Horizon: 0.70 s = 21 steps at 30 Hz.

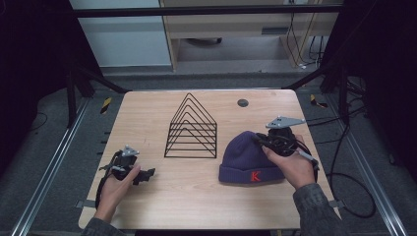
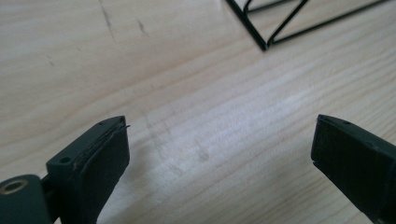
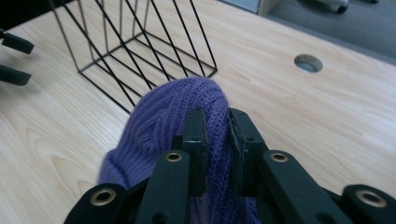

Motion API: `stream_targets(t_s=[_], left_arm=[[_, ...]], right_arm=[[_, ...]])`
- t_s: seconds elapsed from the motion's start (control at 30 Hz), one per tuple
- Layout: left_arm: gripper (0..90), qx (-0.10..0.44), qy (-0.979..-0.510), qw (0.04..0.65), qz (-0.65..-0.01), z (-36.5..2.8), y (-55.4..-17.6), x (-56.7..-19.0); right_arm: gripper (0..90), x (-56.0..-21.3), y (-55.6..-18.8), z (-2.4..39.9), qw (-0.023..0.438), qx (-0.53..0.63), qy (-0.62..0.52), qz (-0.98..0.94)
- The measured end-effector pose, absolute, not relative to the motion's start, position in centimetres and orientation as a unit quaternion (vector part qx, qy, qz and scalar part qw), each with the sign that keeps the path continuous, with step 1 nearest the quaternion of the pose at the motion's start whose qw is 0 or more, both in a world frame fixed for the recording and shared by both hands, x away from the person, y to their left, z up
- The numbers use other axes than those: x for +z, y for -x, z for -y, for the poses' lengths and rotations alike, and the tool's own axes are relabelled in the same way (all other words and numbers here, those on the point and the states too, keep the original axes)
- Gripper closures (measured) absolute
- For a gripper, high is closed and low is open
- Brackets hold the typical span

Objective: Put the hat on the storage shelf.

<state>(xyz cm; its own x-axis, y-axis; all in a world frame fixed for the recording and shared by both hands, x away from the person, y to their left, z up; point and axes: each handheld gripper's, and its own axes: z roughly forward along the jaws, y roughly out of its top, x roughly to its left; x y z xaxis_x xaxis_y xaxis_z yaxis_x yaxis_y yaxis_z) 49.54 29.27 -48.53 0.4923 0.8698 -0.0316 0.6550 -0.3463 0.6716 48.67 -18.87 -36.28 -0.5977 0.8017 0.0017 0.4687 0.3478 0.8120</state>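
Right gripper view, right hand-held gripper [image 3: 217, 135] pinching purple beanie [image 3: 159, 121], wire rack [image 3: 135, 46] behind

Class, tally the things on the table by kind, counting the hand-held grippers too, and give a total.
Knit beanie, purple: 1
Wire rack, black: 1
Grippers, left gripper and right gripper: 2
Total: 4
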Motion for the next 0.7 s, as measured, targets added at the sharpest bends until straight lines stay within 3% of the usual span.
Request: stream_targets(t_s=[0.33,0.7], left_arm=[[6.2,0.19,-0.764,0.382,-0.483,-30.6,-49.3,-46.8],[7.4,0.213,-0.759,0.423,-0.446,-29.8,-48.2,-44.4]], right_arm=[[78.7,-33.1,-48.1,19.3,0.218,0.429,-0.387,-0.786],[78.6,-29.8,-48.7,19.4,0.232,0.442,-0.386,-0.776]])
